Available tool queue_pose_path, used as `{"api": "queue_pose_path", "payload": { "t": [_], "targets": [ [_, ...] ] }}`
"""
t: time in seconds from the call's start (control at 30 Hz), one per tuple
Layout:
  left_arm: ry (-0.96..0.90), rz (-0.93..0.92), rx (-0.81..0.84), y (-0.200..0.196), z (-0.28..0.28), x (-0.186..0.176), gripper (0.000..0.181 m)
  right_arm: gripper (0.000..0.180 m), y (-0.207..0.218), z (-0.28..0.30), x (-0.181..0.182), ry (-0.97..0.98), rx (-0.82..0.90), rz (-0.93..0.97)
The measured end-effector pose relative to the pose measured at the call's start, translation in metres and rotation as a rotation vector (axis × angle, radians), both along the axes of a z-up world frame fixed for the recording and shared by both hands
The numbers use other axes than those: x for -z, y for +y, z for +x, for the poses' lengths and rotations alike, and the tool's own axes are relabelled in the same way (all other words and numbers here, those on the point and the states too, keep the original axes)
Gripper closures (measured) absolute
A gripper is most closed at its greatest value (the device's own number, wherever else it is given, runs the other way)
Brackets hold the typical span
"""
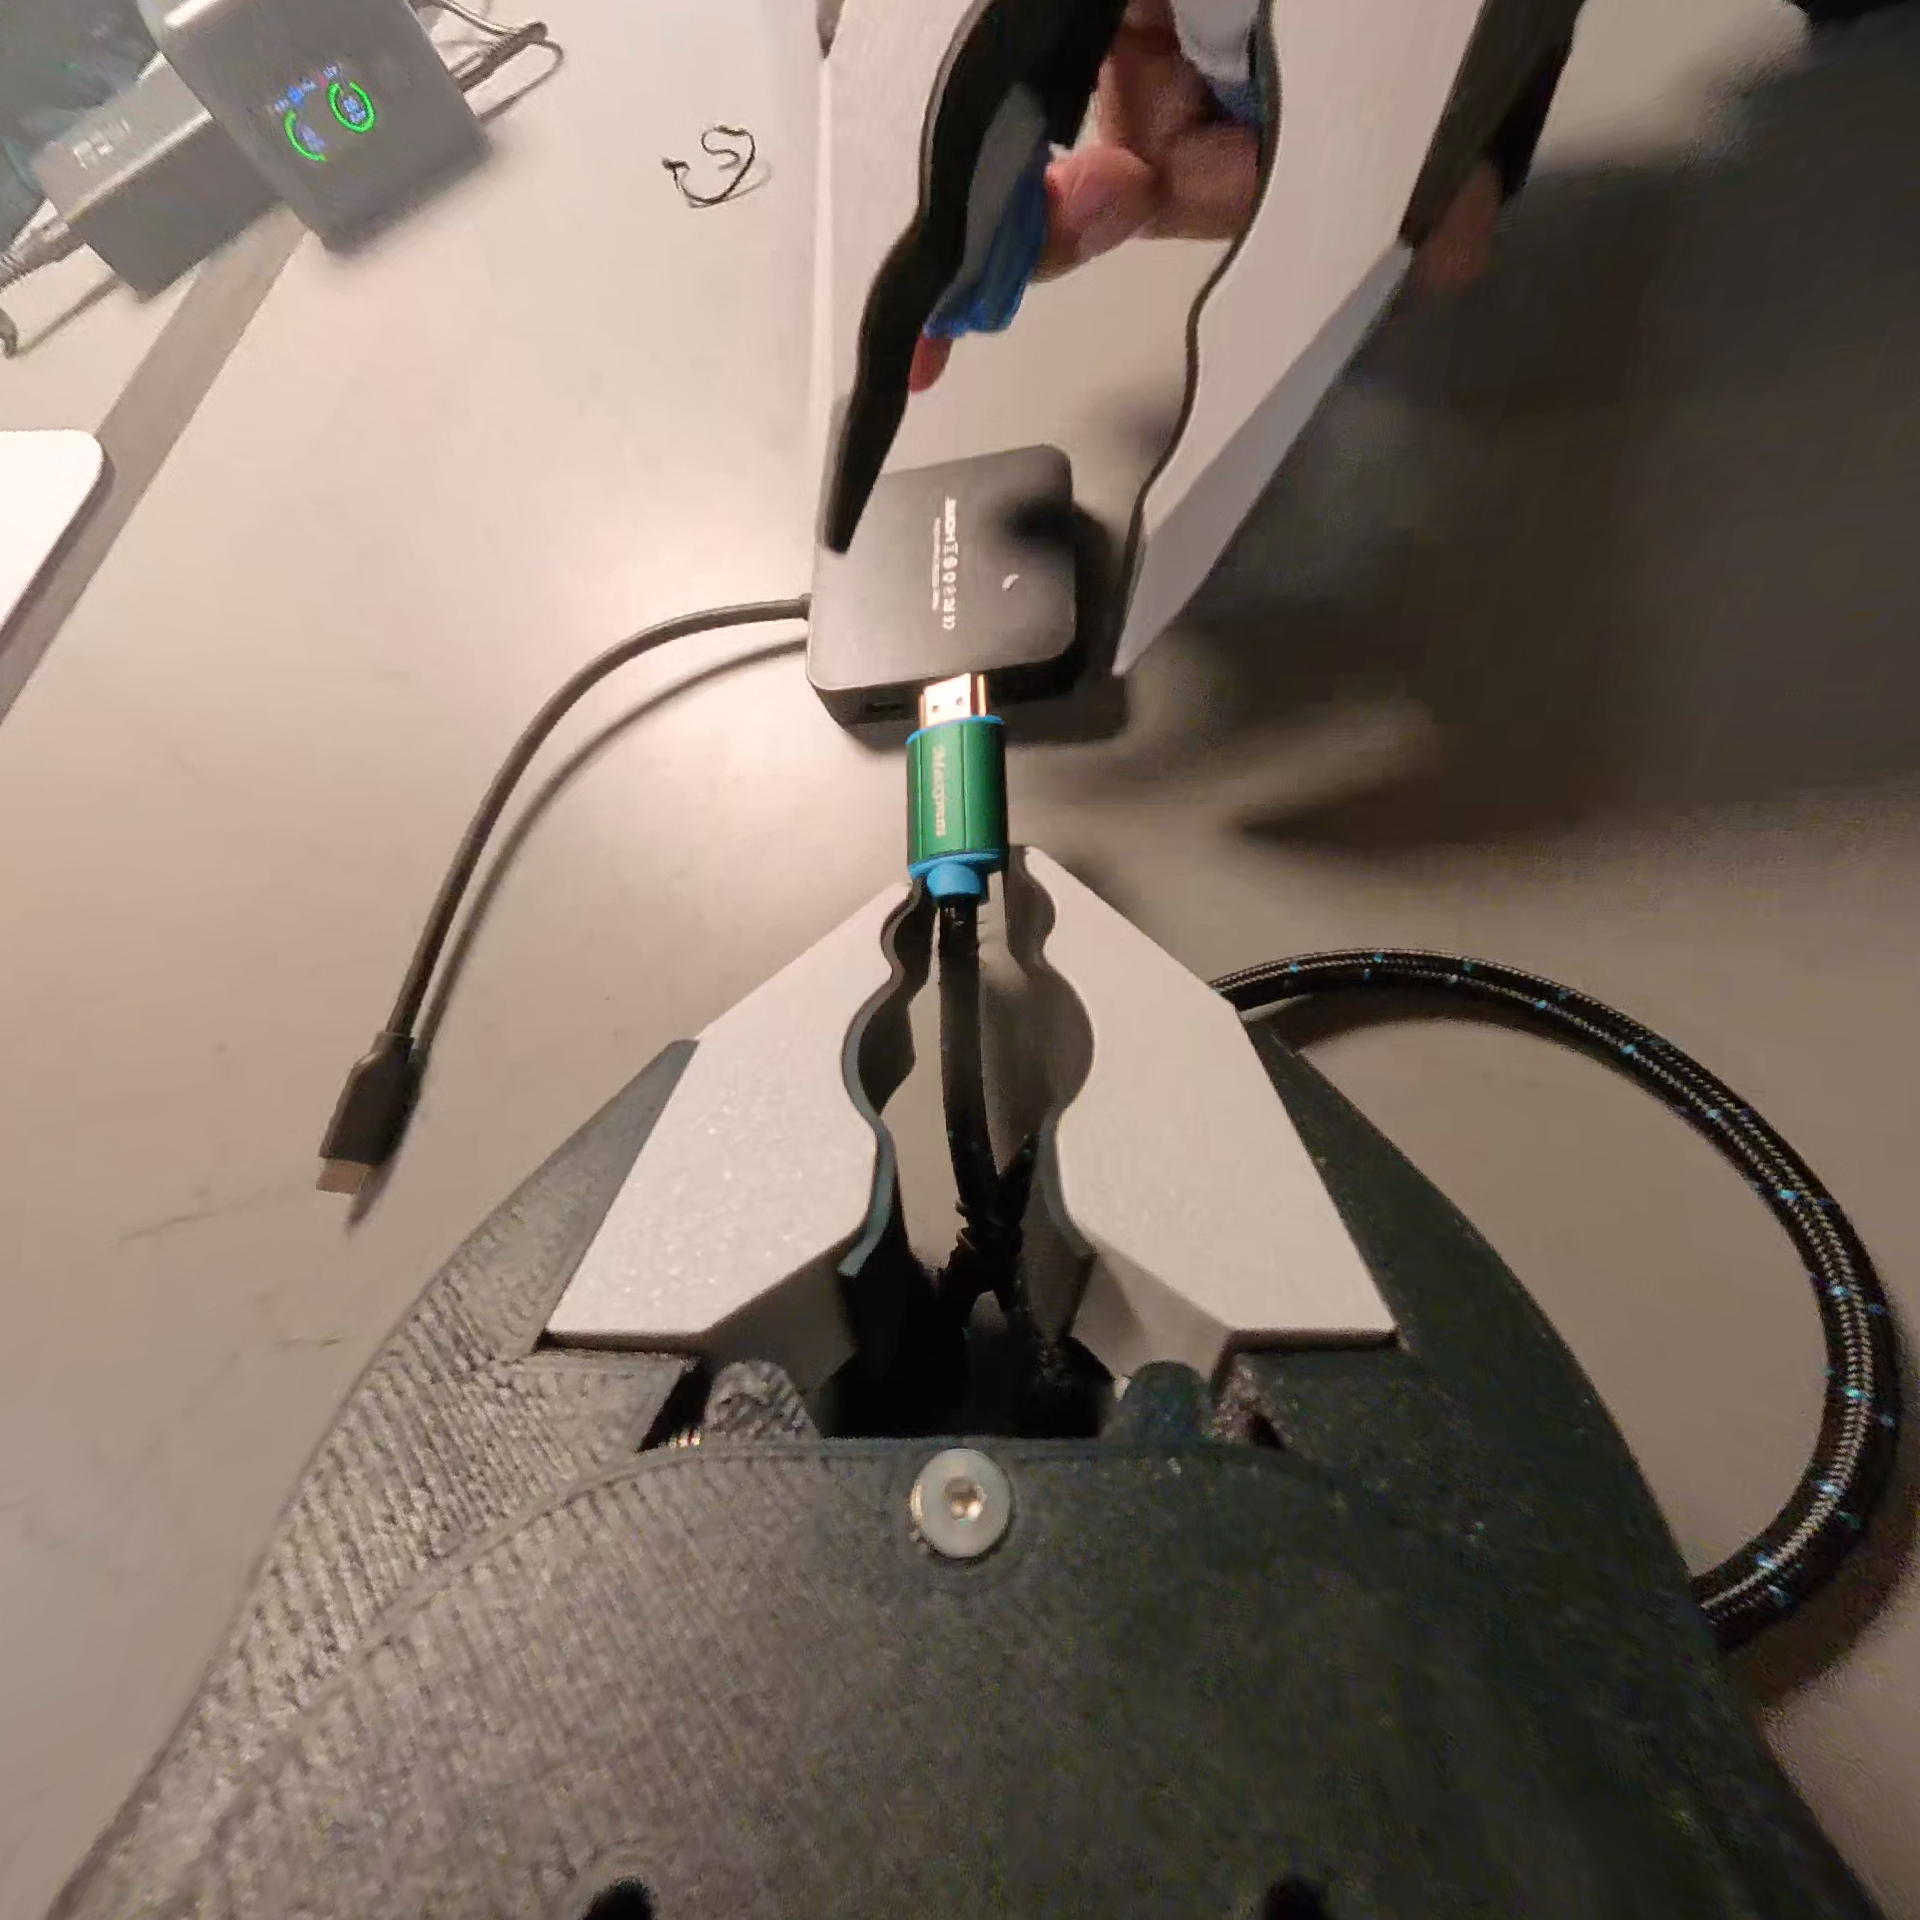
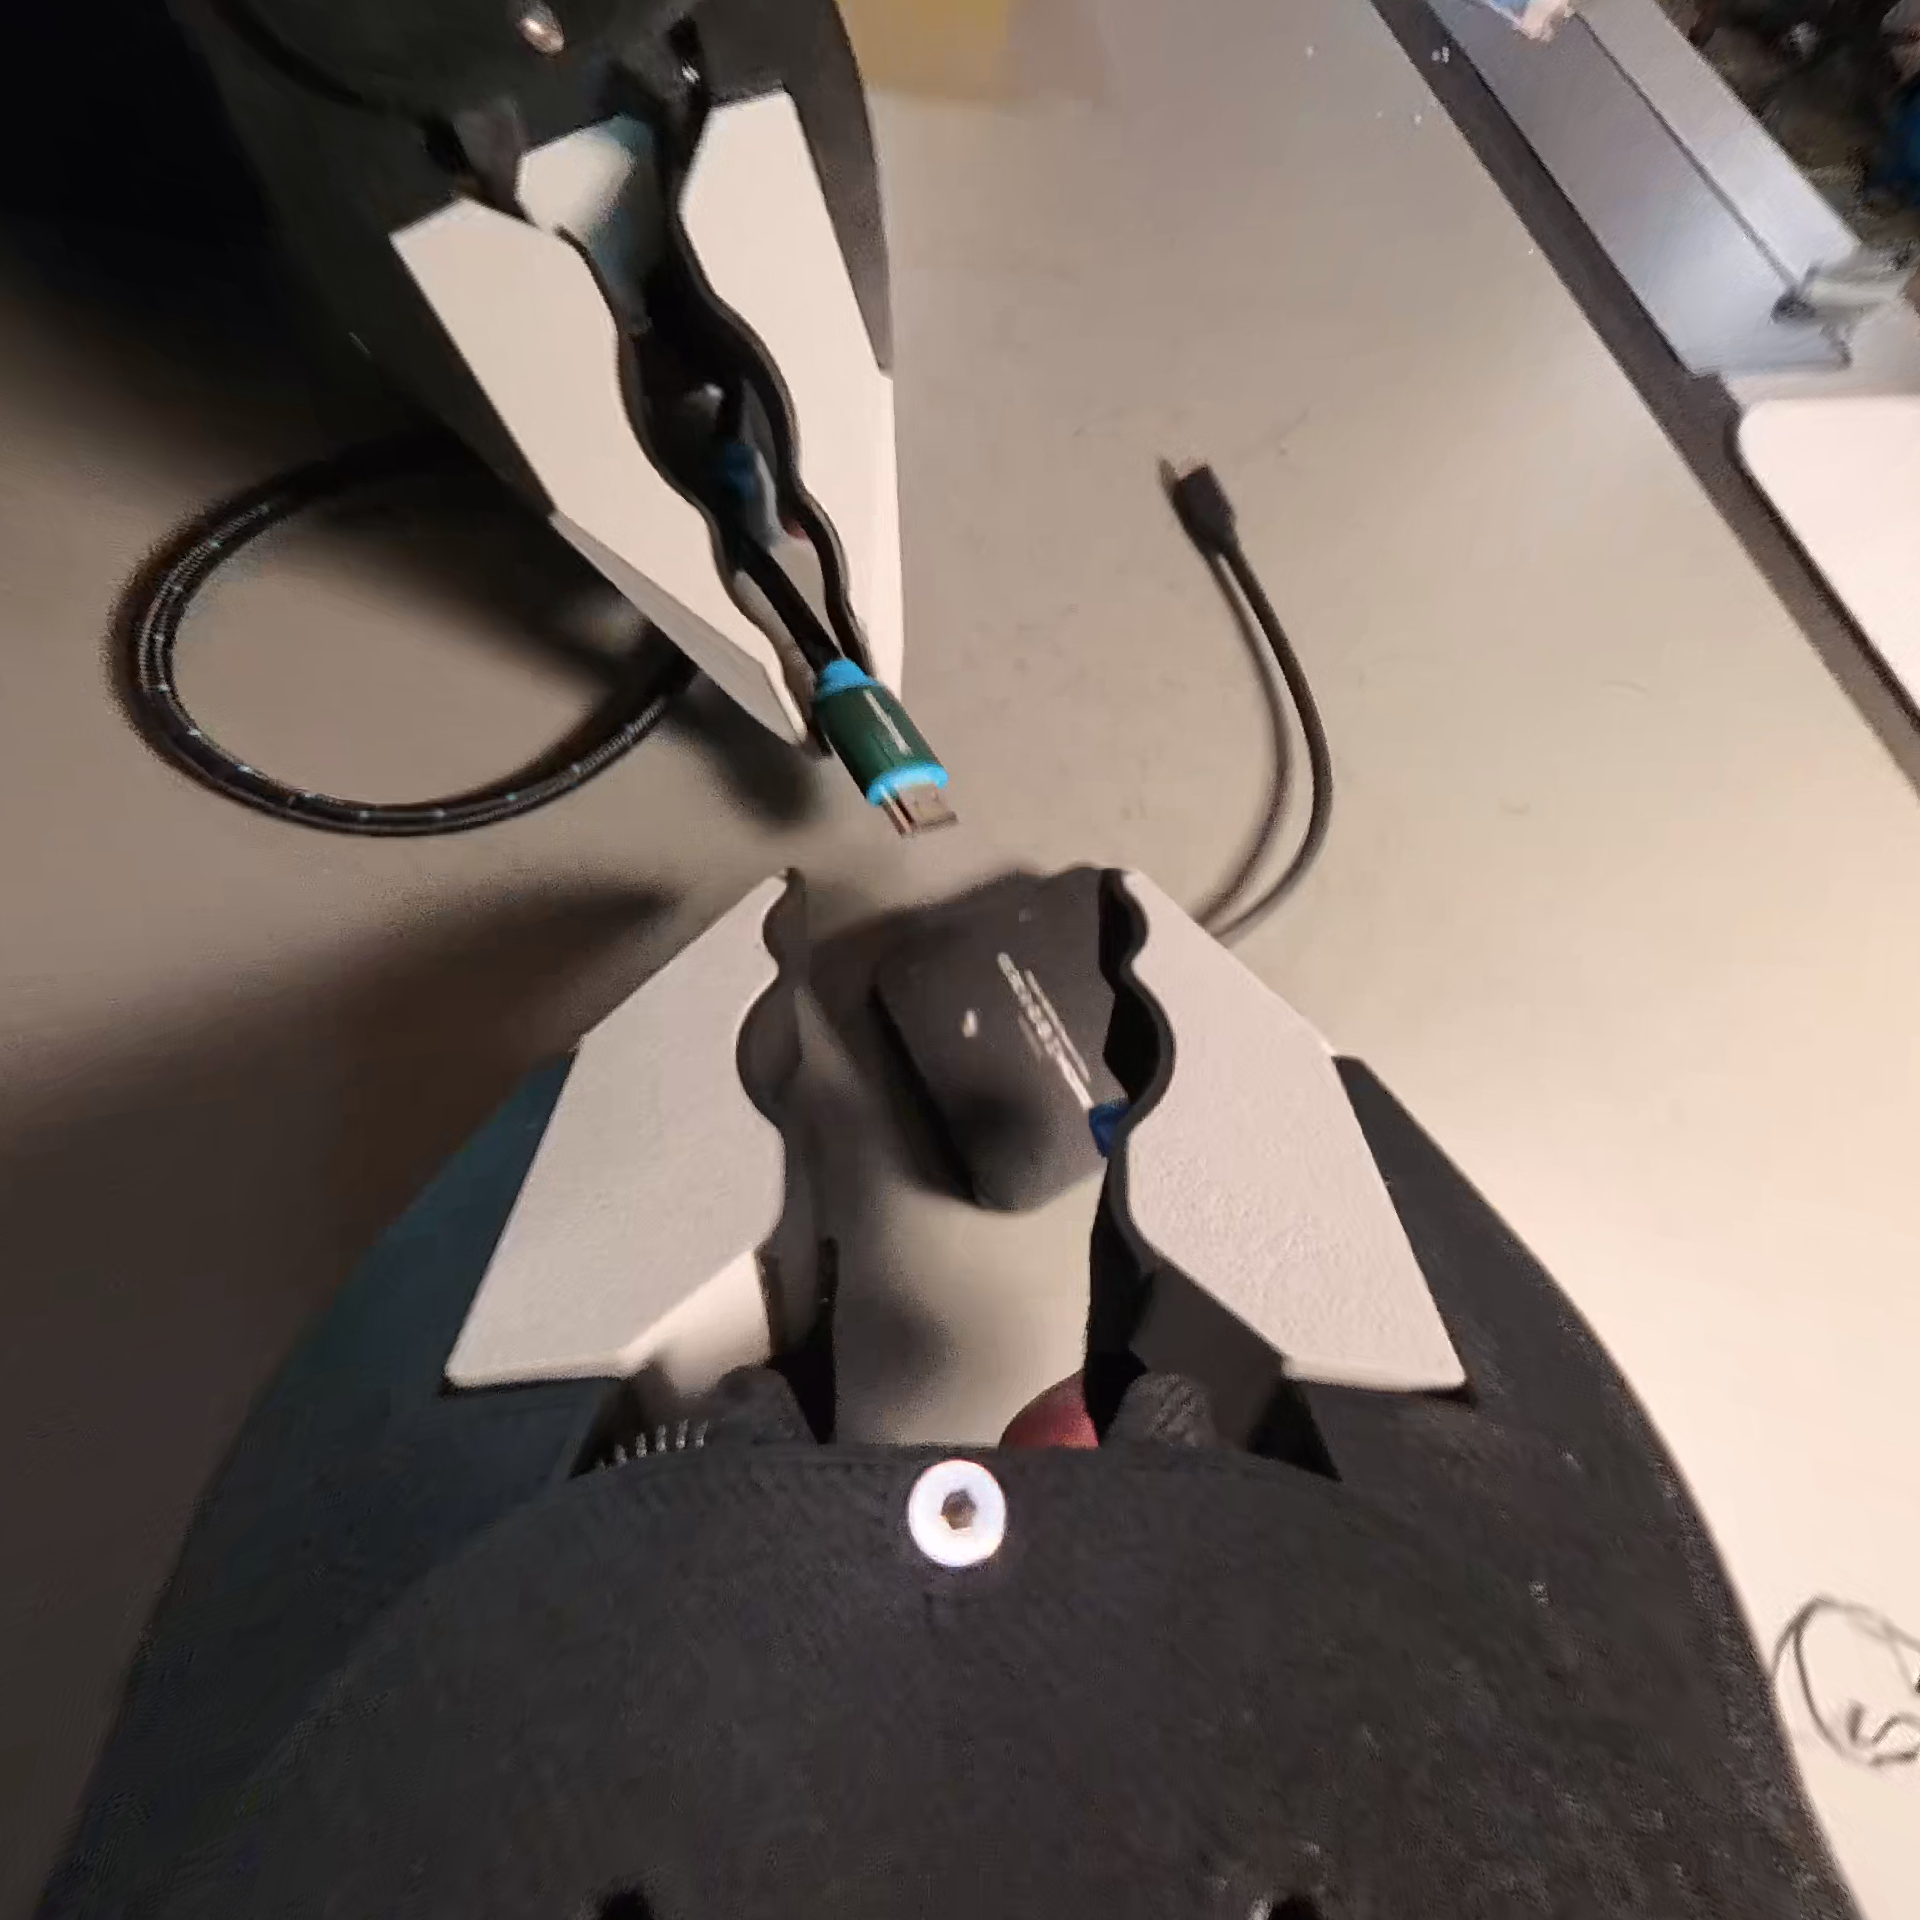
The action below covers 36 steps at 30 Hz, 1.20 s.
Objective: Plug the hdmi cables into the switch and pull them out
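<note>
**Left gripper on HDMI plug, at the switch**

Your left gripper (image 1: 971,883) pinches the braided cable (image 1: 1766,1195) just behind the green HDMI plug (image 1: 951,800). The plug's metal tip sits at the near edge of the black switch (image 1: 945,571), apart from it in the right wrist view. Your right gripper (image 2: 956,904) is spread, straddling the switch on the table (image 1: 416,520). A thin black cable (image 1: 499,831) trails left.

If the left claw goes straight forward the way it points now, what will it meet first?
The left claw, shut on the green HDMI plug, points at the black switch. The plug's metal tip would likely reach the switch's near side first; whether it lines up with a port is unclear.
</note>
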<state>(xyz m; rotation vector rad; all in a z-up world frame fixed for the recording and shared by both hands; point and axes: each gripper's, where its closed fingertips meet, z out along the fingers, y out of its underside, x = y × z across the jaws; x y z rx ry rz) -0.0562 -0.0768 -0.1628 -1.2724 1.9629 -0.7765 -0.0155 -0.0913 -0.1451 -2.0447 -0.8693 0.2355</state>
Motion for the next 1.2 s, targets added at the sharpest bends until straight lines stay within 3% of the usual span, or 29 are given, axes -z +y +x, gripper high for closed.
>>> {"api": "queue_pose_path", "payload": {
  "t": [0.13,0.33,0.5,0.83,1.2],
  "targets": [
    [0.015,-0.006,-0.007,0.003,-0.002,0.002,0.166,0.107,-0.005,0.037,0.012,0.007,0.108,-0.096],
    [0.044,0.075,-0.004,0.003,-0.001,0.009,0.166,0.083,-0.002,0.038,0.033,0.007,0.085,-0.17],
    [0.047,0.159,0.027,0.001,0.0,0.012,0.167,0.096,0.006,0.026,0.034,0.026,0.047,-0.197],
    [0.02,0.322,0.054,0.001,0.002,0.01,0.167,0.099,0.003,0.018,0.026,0.105,0.038,-0.19],
    [0.005,0.349,0.047,-0.001,0.004,0.009,0.168,0.099,0.003,0.016,0.021,0.152,0.046,-0.186]
  ]
}}
